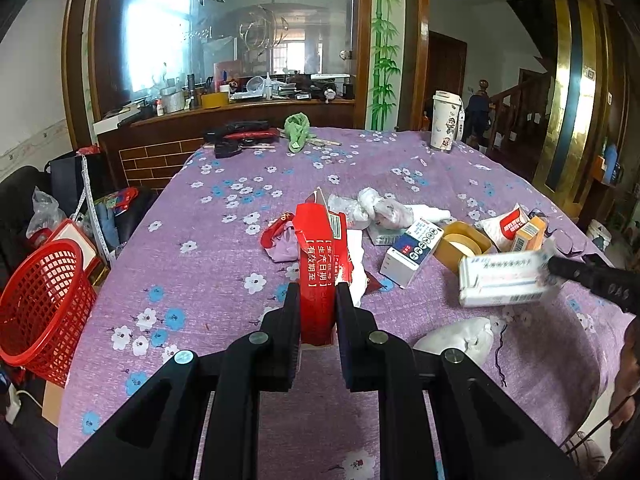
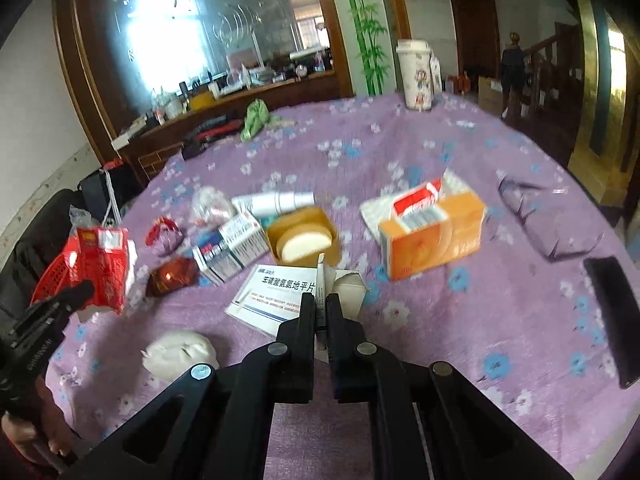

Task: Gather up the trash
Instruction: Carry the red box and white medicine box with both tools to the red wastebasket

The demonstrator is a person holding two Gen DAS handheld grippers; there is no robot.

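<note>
**Ana:** Between the left tongs, a torn red carton stands upright, pinched on both sides and lifted off the tabletop near its left edge.

**Bo:** And the other pair?

**Ana:** The right tongs are pressed onto the edge of a flat white medicine box, which hangs above the near part of the cloth. The left camera shows that same box blurred and clear of the surface, at the tip of the right tongs.

**Bo:** What else is left lying there?

**Ana:** Toward the middle sits a blue-and-white medicine box, touching a small yellow tub with a white disc inside. Right of that tub lies an orange box on its side, with a red-and-white packet just behind it. A white tube lies behind the tub, beside some crumpled clear plastic.

**Bo:** Anything nearer?

**Ana:** A wad of white tissue near the front edge, and a dark red foil wrapper just left of the blue-and-white box.

**Bo:** And off the cloth?

**Ana:** A red mesh basket stands beside the left edge, below the tabletop. At the far edge are a green cloth and a tall white cup; a black phone lies by the right edge.
</note>
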